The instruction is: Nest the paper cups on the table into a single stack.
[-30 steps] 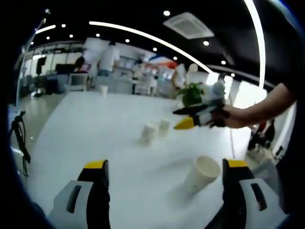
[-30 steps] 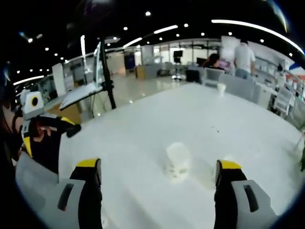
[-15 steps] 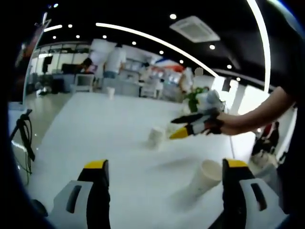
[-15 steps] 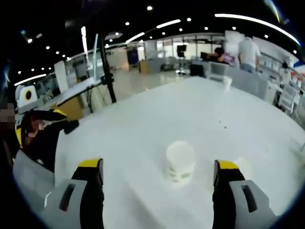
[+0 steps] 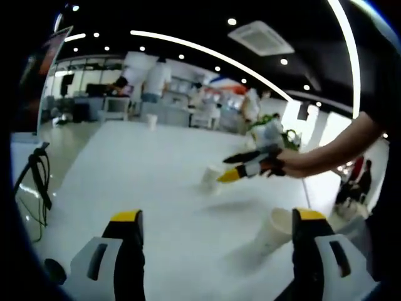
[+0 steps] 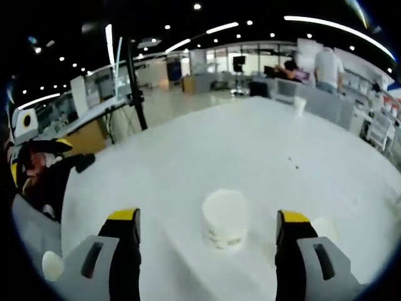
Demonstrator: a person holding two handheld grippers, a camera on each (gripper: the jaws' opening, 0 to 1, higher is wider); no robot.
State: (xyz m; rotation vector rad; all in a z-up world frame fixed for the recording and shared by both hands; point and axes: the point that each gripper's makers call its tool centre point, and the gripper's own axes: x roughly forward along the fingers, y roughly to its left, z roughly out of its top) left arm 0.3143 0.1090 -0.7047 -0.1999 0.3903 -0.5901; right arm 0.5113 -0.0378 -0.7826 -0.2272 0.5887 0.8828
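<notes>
In the left gripper view, a white paper cup [image 5: 274,229] stands mouth up just inside my right jaw. My left gripper [image 5: 217,216] is open, with nothing between its fingers. Farther out stands a second cup [image 5: 210,179], and my right gripper [image 5: 233,167] hovers at it, held by a hand. In the right gripper view, that printed cup [image 6: 225,219] stands upright between the open jaws of my right gripper [image 6: 208,217], untouched. Another cup [image 6: 324,229] shows beyond the right jaw. A cup rim [image 6: 52,264] sits at the lower left.
The cups stand on a wide white table [image 6: 207,150]. A lone cup [image 5: 152,120] stands near its far end, small in the right gripper view as cup [image 6: 299,106]. A green plant [image 5: 272,122] stands behind. My left gripper [image 6: 37,160] shows at the left edge. People stand at distant desks.
My right gripper has moved in on the printed cup, which now looms larger between its jaws. In the left gripper view it has shifted left and lower, over that cup. Both stay open.
</notes>
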